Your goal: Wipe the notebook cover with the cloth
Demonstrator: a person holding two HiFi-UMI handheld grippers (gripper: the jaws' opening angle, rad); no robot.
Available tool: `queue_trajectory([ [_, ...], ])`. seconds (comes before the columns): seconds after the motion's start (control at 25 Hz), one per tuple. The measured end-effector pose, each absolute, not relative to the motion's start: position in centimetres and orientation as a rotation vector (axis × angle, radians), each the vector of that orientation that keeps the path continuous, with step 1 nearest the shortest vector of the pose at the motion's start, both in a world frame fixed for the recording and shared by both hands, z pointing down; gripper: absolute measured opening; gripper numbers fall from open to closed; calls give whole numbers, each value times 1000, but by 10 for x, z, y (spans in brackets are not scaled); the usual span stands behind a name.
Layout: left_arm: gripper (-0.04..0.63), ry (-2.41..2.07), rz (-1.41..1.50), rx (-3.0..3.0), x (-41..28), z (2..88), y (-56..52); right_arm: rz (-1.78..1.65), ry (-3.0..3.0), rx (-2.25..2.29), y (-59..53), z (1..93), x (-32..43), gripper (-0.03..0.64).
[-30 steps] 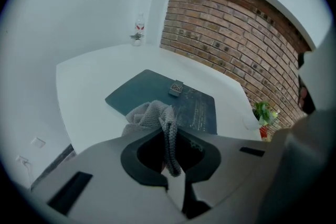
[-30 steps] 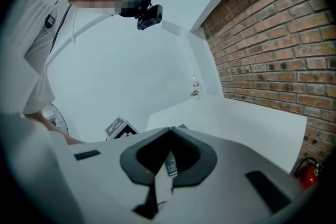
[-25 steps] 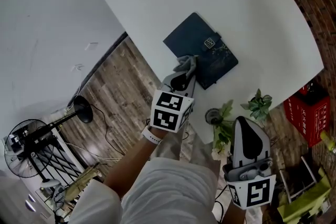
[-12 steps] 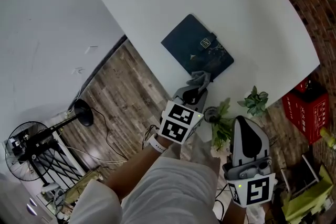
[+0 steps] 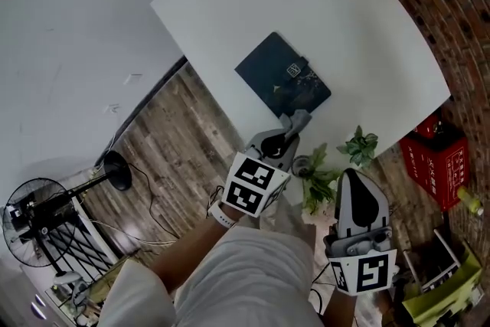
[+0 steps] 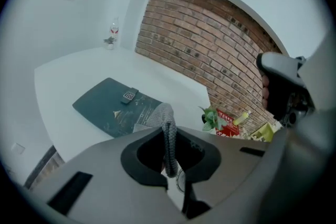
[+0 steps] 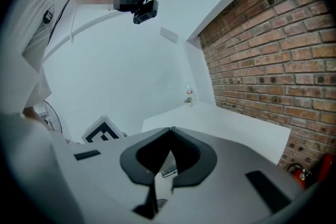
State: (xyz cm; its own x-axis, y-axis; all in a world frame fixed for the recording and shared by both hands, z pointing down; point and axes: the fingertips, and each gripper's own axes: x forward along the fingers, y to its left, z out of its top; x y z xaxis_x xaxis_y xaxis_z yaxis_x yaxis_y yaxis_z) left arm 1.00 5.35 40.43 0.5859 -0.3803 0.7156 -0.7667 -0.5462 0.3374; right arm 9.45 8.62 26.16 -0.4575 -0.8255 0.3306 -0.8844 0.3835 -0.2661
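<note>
Jaws: L gripper (image 6: pixel 168 132) pinches grey cloth (image 6: pixel 157 113); R gripper (image 7: pixel 170 129) closed, empty; notebook (image 5: pixel 282 76) dark teal, maybe smudged.

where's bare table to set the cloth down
The table is bare between the notebook and the brick wall, and left of the notebook toward the corner. It is crowded at the near edge: left gripper, cloth, plant.

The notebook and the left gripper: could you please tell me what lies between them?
Only the grey cloth, clamped in the left gripper, at the near edge of the notebook; the head view and the left gripper view both show it.
</note>
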Motion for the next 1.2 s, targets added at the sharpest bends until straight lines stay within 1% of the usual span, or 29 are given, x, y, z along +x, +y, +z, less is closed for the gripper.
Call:
queue_trajectory([
  [0.44, 35, -940, 605, 2316, 2, 305, 48, 498, -2442, 1629, 88, 217, 114, 0],
  [0.64, 35, -1017, 615, 2420, -15, 258, 46, 460, -2443, 1636, 91, 199, 111, 0],
  [0.88, 35, -1067, 484, 2501, -21, 200, 40, 450, -2417, 1696, 103, 178, 125, 0],
  [1.2, 35, -1110, 356, 2570, -31, 139, 41, 388, -2414, 1718, 113, 150, 122, 0],
])
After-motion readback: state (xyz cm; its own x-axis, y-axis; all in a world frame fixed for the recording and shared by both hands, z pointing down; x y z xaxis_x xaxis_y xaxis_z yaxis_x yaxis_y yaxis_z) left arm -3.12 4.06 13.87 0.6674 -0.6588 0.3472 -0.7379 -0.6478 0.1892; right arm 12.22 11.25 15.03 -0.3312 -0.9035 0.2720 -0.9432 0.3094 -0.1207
